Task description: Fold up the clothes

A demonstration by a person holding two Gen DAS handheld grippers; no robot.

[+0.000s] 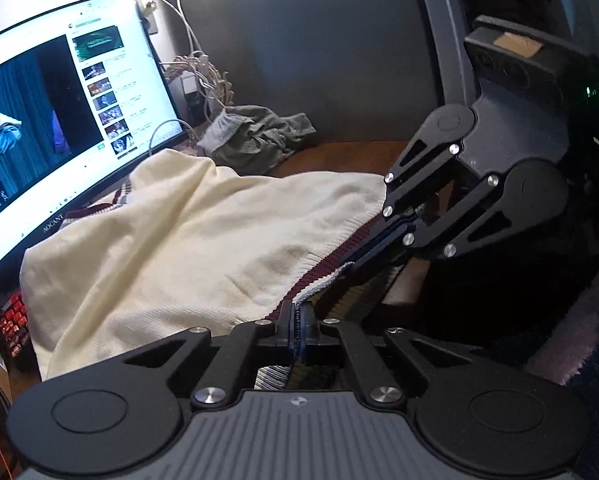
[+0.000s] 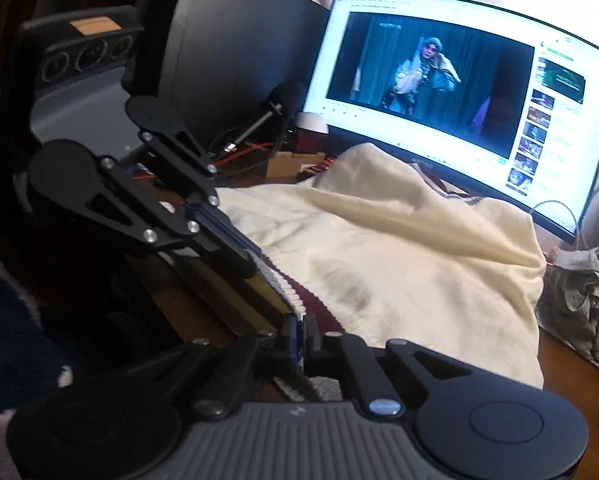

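A cream knit sweater (image 1: 179,240) with a maroon-striped ribbed hem (image 1: 319,272) lies spread on the desk in front of the monitor. In the left wrist view my left gripper (image 1: 297,320) is shut on the hem at its near edge. My right gripper (image 1: 353,262) comes in from the right and pinches the same hem a little further along. In the right wrist view the sweater (image 2: 399,248) fills the middle. There my right gripper (image 2: 299,330) is shut on the hem (image 2: 315,304), with the left gripper (image 2: 255,266) clamped on it from the left.
A curved monitor (image 1: 59,120) (image 2: 459,92) stands lit right behind the sweater. A crumpled grey-green garment (image 1: 255,136) (image 2: 583,300) lies on the wooden desk (image 1: 339,156) beside it. Cables (image 1: 195,72), a microphone (image 2: 283,98) and a red-lit keyboard (image 1: 13,320) crowd the edges.
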